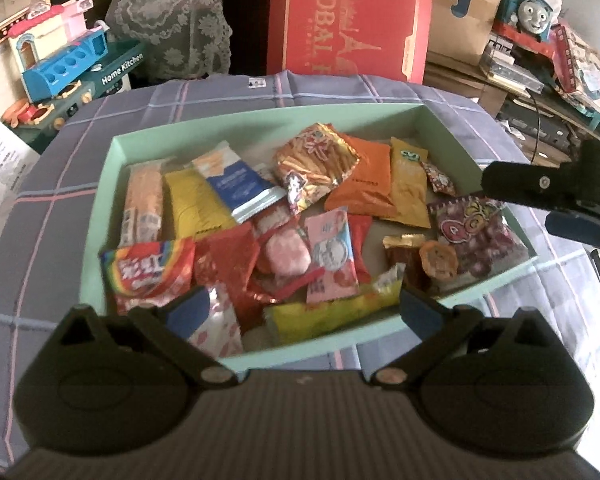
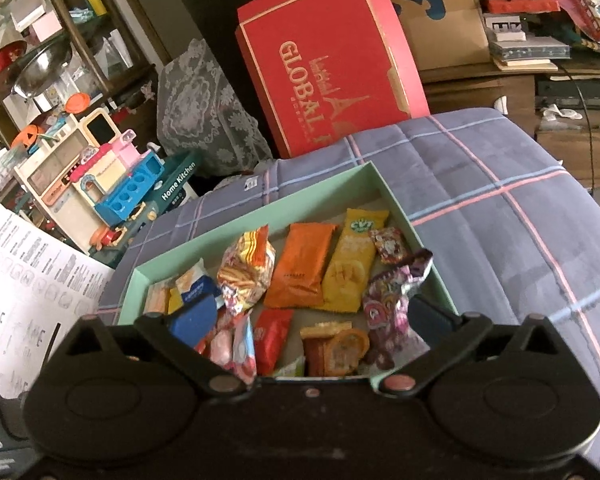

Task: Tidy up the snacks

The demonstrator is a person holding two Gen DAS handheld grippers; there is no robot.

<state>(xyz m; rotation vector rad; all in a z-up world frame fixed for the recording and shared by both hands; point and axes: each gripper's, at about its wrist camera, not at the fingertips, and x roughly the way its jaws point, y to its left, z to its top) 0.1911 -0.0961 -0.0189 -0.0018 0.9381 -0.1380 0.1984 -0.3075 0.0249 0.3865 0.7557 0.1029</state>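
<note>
A mint green box [image 1: 260,118] on a plaid cloth holds several snack packets: a rainbow candy bag [image 1: 152,272], a blue and white packet [image 1: 236,184], an orange packet [image 1: 366,184] and a purple candy bag [image 1: 476,236]. My left gripper [image 1: 304,316] is open and empty above the box's near edge. My right gripper [image 2: 312,320] is open and empty over the box's right end, next to the purple candy bag [image 2: 384,304]. It also shows in the left wrist view [image 1: 548,196] beside the box's right wall. The box [image 2: 260,216] and orange packet [image 2: 302,268] show in the right wrist view.
A red gift box [image 1: 352,16] and a cardboard box [image 1: 468,4] stand behind the table. A toy kitchen set [image 1: 60,60] is at the left and a blue toy train [image 1: 528,8] at the right. Printed paper [image 2: 28,288] lies left of the table.
</note>
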